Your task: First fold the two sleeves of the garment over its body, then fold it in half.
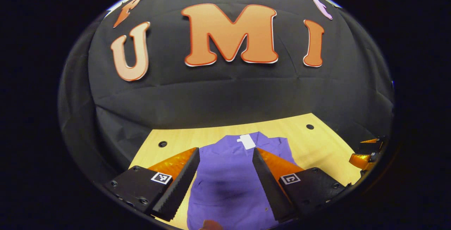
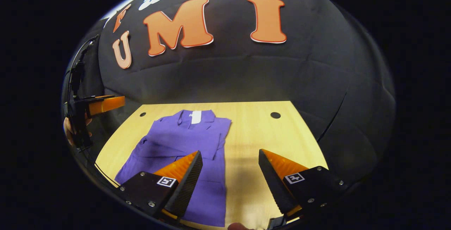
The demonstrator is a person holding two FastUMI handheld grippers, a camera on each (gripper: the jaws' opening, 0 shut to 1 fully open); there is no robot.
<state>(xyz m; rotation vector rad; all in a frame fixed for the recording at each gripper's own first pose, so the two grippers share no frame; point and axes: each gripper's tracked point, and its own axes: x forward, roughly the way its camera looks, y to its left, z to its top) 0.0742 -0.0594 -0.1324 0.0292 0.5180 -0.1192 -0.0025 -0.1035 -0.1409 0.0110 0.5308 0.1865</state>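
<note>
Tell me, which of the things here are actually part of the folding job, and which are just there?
Part of the job:
purple garment
left gripper, open
right gripper, open

Just there:
wooden table
round holes in the tabletop
white tag at the collar

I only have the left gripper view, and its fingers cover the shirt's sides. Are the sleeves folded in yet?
Observer: The right gripper view shows the purple shirt whole. Both sleeves appear to lie folded over its body, and it is not yet folded in half.
Operator: Is the right gripper holding anything?
Observer: No. The right gripper is open and empty, over the shirt's near right edge.
Operator: How does my left gripper look from there?
Observer: The left gripper is raised at the far left, with a hand behind it.
</note>
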